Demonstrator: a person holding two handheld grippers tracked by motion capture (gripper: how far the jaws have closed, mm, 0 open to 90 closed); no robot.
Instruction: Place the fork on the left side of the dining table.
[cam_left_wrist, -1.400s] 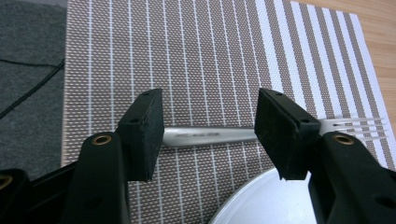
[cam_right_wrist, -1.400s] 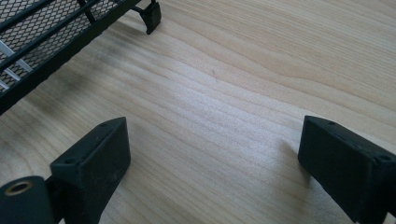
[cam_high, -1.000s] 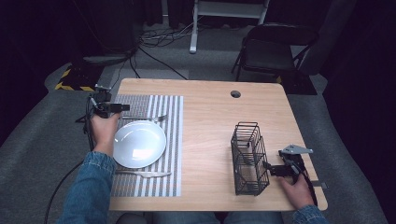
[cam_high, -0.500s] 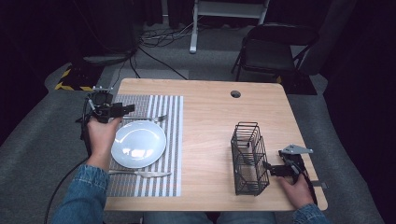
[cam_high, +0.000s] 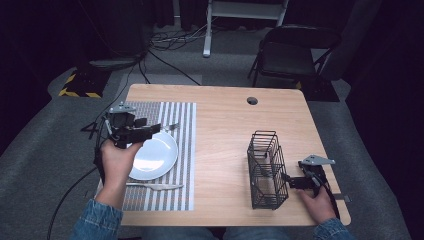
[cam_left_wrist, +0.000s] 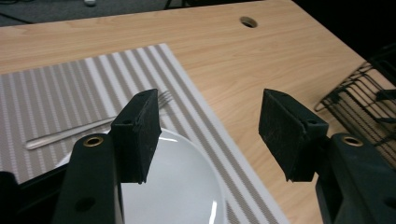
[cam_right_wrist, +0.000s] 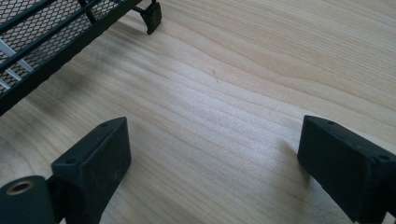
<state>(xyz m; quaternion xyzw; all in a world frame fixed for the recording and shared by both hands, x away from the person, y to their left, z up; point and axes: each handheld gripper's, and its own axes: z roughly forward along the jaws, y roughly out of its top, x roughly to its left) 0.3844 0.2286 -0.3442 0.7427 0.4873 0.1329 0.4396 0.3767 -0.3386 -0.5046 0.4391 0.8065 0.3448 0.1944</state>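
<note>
I can read no brand, label or writing on anything here. My left gripper (cam_high: 154, 129) hangs above the far edge of the white plate (cam_high: 159, 156), pointing toward the right side of the tabletop (cam_high: 225, 135); the hand (cam_high: 117, 159) behind it holds it level, forearm in a denim sleeve (cam_high: 97, 222) coming up from the near edge. In the left gripper view its fingers (cam_left_wrist: 140, 135) stand wide apart with nothing between them, and they have just been opening a little further. Beyond them lies the fork (cam_left_wrist: 93, 127) on the striped mat (cam_left_wrist: 70, 93), just past the plate's rim, tines toward the bare wood. A knife (cam_high: 152, 186) lies on the mat just beside the plate's near side.

My right gripper (cam_high: 286, 178) sits low near the tabletop's near right corner, fingertips at the side of the black wire basket (cam_high: 266, 170), the hand (cam_high: 317, 202) behind it close to the edge. In the right gripper view its fingers (cam_right_wrist: 95, 161) are spread with only bare wood between them, gripping nothing; the basket's bottom rail (cam_right_wrist: 56, 49) and one foot show at the upper left.

The middle of the tabletop between mat and basket is open wood, with a round cable hole (cam_high: 252, 100) near the far edge.
</note>
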